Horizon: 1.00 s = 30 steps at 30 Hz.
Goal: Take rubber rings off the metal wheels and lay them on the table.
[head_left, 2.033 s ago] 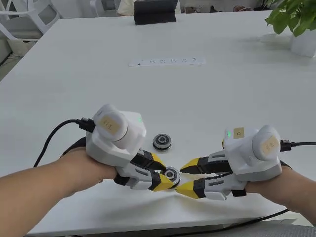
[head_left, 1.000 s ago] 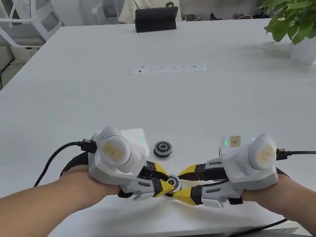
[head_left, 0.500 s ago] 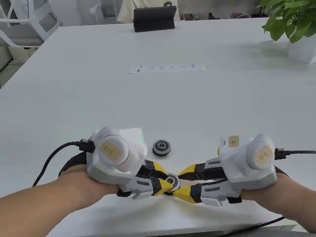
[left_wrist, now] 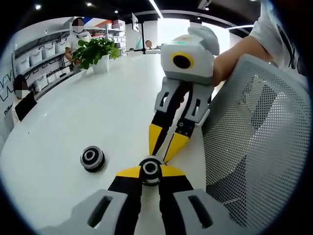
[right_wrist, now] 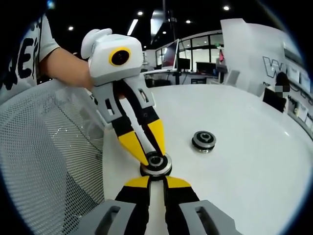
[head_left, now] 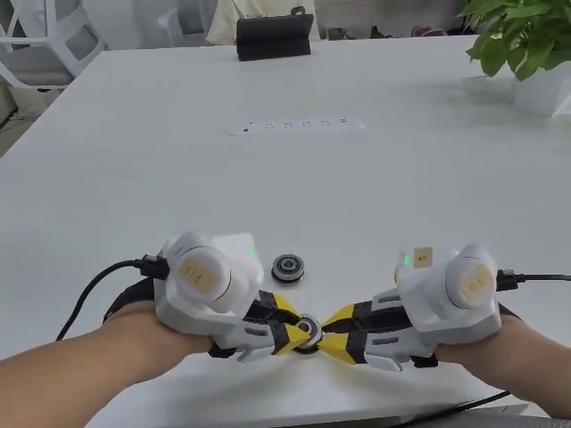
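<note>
Now both grippers meet on one metal wheel [head_left: 308, 330] at the near edge of the table [head_left: 375, 178]. Left gripper [head_left: 294, 335] pinches the wheel from both sides. Right gripper [head_left: 326, 342], spread and short of it two seconds ago, has closed on the rim where the rubber ring [right_wrist: 165, 171] sits. Judgement: ring not yet off, and stripping can begin. Second wheel [head_left: 287, 265] lies just beyond on the table, untouched.

We see a white power strip [head_left: 296, 126] lying flat. Straight beyond it stands a dark tablet case [head_left: 273, 36]. Far right of the strip sits a leafy plant [head_left: 513, 36] in a white pot [head_left: 546, 89]; far left, white chairs [head_left: 36, 36]. The gripper views catch a mesh chair back [left_wrist: 254, 142].
</note>
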Motion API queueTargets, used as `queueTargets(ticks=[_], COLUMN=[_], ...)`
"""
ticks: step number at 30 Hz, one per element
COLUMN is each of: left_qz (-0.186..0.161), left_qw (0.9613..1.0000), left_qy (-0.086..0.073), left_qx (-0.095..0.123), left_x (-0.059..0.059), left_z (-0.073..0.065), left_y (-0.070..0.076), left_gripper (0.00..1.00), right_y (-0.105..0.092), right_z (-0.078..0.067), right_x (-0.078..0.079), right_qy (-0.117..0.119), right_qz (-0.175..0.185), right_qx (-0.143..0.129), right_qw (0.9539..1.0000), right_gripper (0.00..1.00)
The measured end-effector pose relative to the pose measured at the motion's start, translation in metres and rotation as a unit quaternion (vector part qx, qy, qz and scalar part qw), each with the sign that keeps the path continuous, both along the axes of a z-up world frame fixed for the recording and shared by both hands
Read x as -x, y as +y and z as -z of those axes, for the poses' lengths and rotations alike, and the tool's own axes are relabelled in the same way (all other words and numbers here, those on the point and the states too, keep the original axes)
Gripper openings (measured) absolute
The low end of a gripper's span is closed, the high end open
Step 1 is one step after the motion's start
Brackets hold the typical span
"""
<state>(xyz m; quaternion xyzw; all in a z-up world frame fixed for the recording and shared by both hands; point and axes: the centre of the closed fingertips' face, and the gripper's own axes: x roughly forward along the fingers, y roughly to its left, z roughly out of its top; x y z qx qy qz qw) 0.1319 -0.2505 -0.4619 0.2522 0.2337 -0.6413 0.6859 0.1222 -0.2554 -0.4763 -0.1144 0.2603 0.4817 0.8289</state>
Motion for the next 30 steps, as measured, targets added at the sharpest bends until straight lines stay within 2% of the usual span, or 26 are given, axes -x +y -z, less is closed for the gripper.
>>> queueTargets(ticks=[3, 4, 5, 6, 10, 12, 15, 16, 18, 19, 22, 24, 25, 27, 30], left_qz=[-0.001, -0.001, -0.001, 0.000, 0.000, 0.002, 0.002, 0.003, 0.003, 0.003, 0.004, 0.004, 0.004, 0.004, 0.004], left_qw=[1.0000, 1.0000, 1.0000, 1.0000, 1.0000, 1.0000, 1.0000, 1.0000, 1.0000, 1.0000, 1.0000, 1.0000, 1.0000, 1.0000, 1.0000], left_qy=[0.000, 0.000, 0.000, 0.000, 0.000, -0.001, -0.001, -0.001, -0.001, -0.001, 0.000, 0.000, 0.000, 0.001, 0.001], left_qx=[0.000, 0.000, 0.001, 0.001, 0.001, 0.000, 0.000, 0.000, 0.000, 0.000, 0.001, 0.001, 0.001, 0.002, 0.002], left_x=[0.000, 0.000, 0.000, 0.001, 0.000, 0.001, 0.001, 0.001, 0.001, 0.001, 0.001, 0.001, 0.001, 0.001, 0.001], left_z=[0.000, 0.000, 0.000, 0.000, 0.000, 0.000, 0.000, 0.000, 0.000, 0.000, 0.000, 0.000, 0.000, 0.000, 0.000], left_y=[0.000, 0.000, 0.000, 0.000, 0.000, -0.001, -0.001, -0.001, 0.000, 0.000, 0.000, 0.000, 0.000, 0.000, 0.000], left_gripper=[0.07, 0.07, 0.07, 0.07, 0.07, 0.07, 0.07, 0.07, 0.07, 0.07, 0.07, 0.07, 0.07, 0.07, 0.07], right_y=[-0.002, -0.007, -0.007, -0.004, -0.005, -0.005, -0.006, -0.007, -0.007, -0.006, -0.001, 0.001, -0.002, 0.002, 0.005], right_z=[0.001, 0.005, 0.007, 0.007, 0.005, 0.005, 0.004, 0.004, 0.001, -0.001, -0.004, -0.003, -0.004, -0.004, -0.007], right_x=[0.000, -0.003, -0.003, 0.000, 0.001, 0.001, 0.005, 0.005, 0.006, 0.007, 0.010, 0.006, 0.000, 0.002, -0.002], right_qy=[0.003, -0.003, 0.001, 0.004, 0.004, 0.015, 0.016, 0.016, 0.013, 0.013, 0.018, 0.011, -0.004, 0.000, 0.003], right_qz=[0.003, 0.009, 0.008, -0.004, 0.002, 0.012, 0.006, 0.008, 0.011, 0.012, 0.001, 0.008, 0.025, 0.014, 0.021], right_qx=[0.005, 0.025, 0.029, 0.028, 0.029, 0.023, 0.022, 0.020, 0.008, -0.001, -0.015, -0.009, 0.001, 0.000, -0.011], right_qw=[1.0000, 0.9997, 0.9995, 0.9996, 0.9996, 0.9996, 0.9996, 0.9996, 0.9998, 0.9998, 0.9997, 0.9999, 0.9997, 0.9999, 0.9997], right_gripper=[0.00, 0.00, 0.00, 0.00, 0.00, 0.00, 0.00, 0.05, 0.22, 0.26, 0.30, 0.38, 0.38, 0.34, 0.35])
